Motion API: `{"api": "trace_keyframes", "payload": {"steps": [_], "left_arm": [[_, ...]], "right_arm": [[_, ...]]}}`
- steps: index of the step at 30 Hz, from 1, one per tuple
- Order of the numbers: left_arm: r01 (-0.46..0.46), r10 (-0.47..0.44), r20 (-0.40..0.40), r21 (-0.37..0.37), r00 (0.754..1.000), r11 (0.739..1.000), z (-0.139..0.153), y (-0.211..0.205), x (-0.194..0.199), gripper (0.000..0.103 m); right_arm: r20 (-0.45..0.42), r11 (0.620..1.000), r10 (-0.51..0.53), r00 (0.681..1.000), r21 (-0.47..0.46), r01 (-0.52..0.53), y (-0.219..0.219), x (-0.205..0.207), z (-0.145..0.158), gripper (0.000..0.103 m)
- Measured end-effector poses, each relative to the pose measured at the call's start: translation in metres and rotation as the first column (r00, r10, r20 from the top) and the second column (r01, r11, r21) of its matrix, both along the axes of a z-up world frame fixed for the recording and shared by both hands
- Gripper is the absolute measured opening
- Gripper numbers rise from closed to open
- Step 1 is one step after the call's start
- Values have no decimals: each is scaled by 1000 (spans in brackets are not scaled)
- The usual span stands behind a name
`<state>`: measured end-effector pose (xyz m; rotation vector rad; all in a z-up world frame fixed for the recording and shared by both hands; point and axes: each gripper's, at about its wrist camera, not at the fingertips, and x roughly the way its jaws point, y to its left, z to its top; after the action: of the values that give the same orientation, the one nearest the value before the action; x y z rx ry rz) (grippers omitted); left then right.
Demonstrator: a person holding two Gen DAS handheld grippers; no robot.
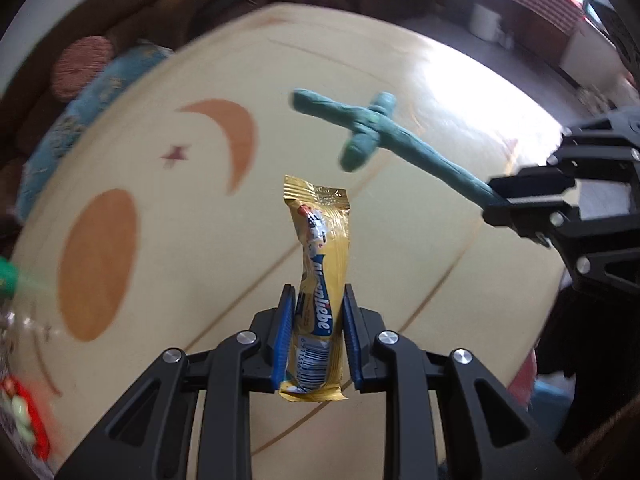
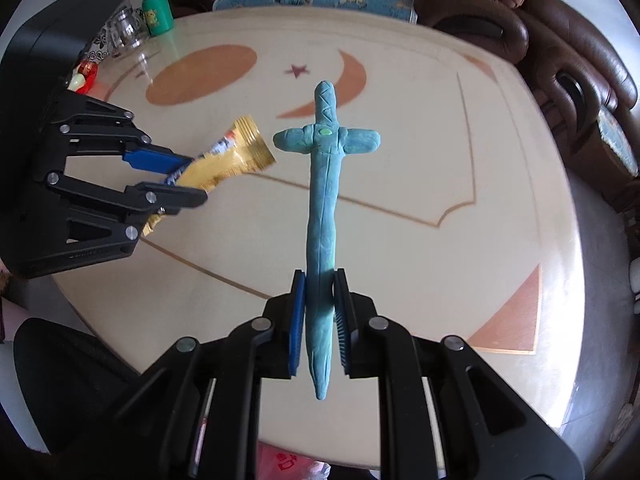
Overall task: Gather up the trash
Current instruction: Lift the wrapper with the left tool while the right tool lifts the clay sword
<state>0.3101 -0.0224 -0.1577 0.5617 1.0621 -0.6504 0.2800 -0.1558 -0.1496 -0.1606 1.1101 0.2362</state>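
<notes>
Trash rides in both claws above the round bench [image 2: 500,216]: the left claw [image 1: 319,300] pinches a gold snack wrapper [image 1: 320,264] near its barcode end, the right claw [image 2: 320,284] squeezes a teal clay sword [image 2: 322,208] low on its blade, likely for carrying away. A glass jar [image 2: 126,30] far left looks empty; no bin shows.
</notes>
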Motion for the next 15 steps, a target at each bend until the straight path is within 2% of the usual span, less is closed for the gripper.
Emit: {"api": "trace_keyframes", "payload": {"steps": [7,11,15], "left_arm": [[-169,175,97,-65,980,983,41,23,-28,24],[-230,239,101,-94,966,969,61,30,-47,24],[-298,313,142,-116,939,947,84,33,-54,24]], "right_arm": [[73,1000,9,997,-2,-9,8,-23,35,16],[115,1000,19,993,0,-19,14,-41,58,16],[162,1000,27,986,-4,-27,17,-63,82,16]]}}
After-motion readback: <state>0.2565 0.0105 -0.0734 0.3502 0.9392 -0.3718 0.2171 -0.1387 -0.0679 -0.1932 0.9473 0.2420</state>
